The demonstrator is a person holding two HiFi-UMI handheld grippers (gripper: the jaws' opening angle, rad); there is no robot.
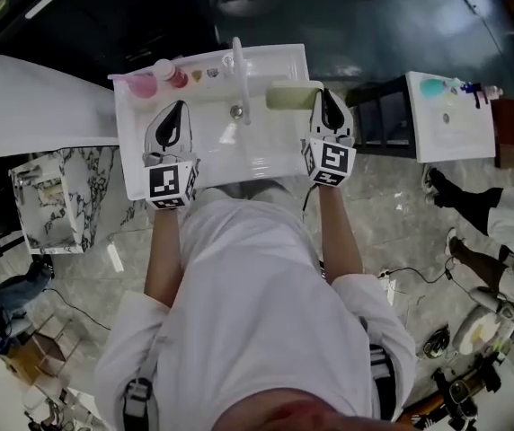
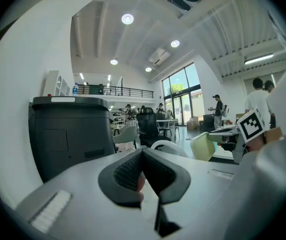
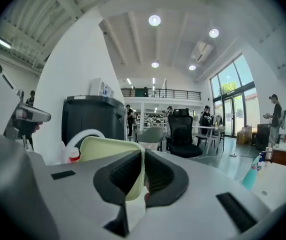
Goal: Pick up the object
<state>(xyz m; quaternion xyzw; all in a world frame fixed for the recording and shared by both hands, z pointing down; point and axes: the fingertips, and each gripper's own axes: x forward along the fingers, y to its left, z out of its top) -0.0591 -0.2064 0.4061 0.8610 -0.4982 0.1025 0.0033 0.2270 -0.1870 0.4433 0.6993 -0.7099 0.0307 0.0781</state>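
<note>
A pale green cup point(image 1: 293, 95) lies on its side over the back right rim of the white sink point(image 1: 266, 164). My right gripper point(image 1: 323, 94) is shut on the cup's thin wall. In the right gripper view the green wall point(image 3: 108, 156) is pinched between the dark pads of my right gripper point(image 3: 143, 159). My left gripper point(image 1: 177, 108) hovers over the left half of the basin, shut with nothing in it. The left gripper view shows my left gripper point(image 2: 142, 159) with its jaws together, and the green cup point(image 2: 203, 145) off to the right.
A white faucet point(image 1: 238, 74) rises at the middle back of the sink. Pink bottles point(image 1: 154, 81) stand at its back left corner. A second sink point(image 1: 450, 115) is to the right, past a black stand point(image 1: 383, 119). A marbled box point(image 1: 59, 196) sits at left. A person's legs point(image 1: 495, 227) show at right.
</note>
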